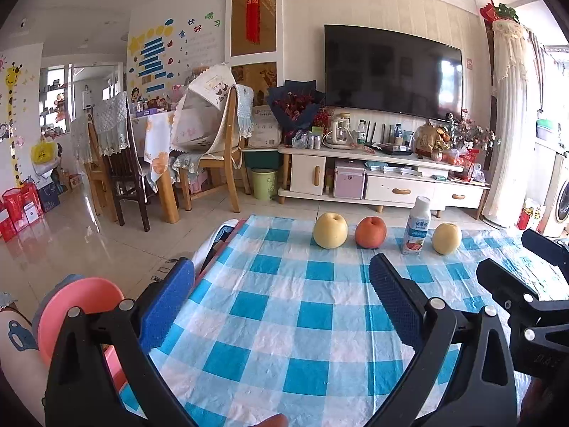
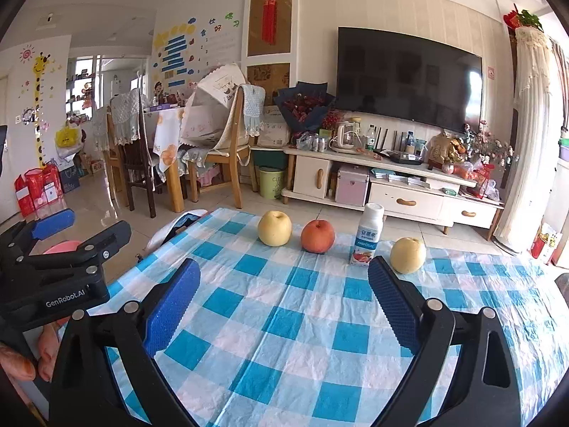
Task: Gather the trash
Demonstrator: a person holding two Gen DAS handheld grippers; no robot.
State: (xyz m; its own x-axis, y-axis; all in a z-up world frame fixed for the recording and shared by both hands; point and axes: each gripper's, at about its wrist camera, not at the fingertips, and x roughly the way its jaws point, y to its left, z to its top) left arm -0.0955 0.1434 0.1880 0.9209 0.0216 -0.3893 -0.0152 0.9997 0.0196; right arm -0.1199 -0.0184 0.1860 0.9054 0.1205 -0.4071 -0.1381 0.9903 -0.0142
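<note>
A: Right gripper (image 2: 284, 295) spread wide, nothing in it — left gripper (image 1: 282, 291) same. Bottle (image 2: 368, 235)?

B: Upright just past the right finger, betw. red apple (image 2: 317, 236) and pale pear (image 2: 408, 255). Prob. light, thin plastic, slick — take it mid-body, gently.

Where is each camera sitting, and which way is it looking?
Left wrist: sits on the left gripper, facing forward across the checked table toward the TV; its open blue fingers show, the right gripper at the right edge, a fingertip at the bottom.
Right wrist: sits on the right gripper, facing the same way; its open fingers show, the left gripper and fingers at the left.
Both see the bottle among three fruits.
</note>
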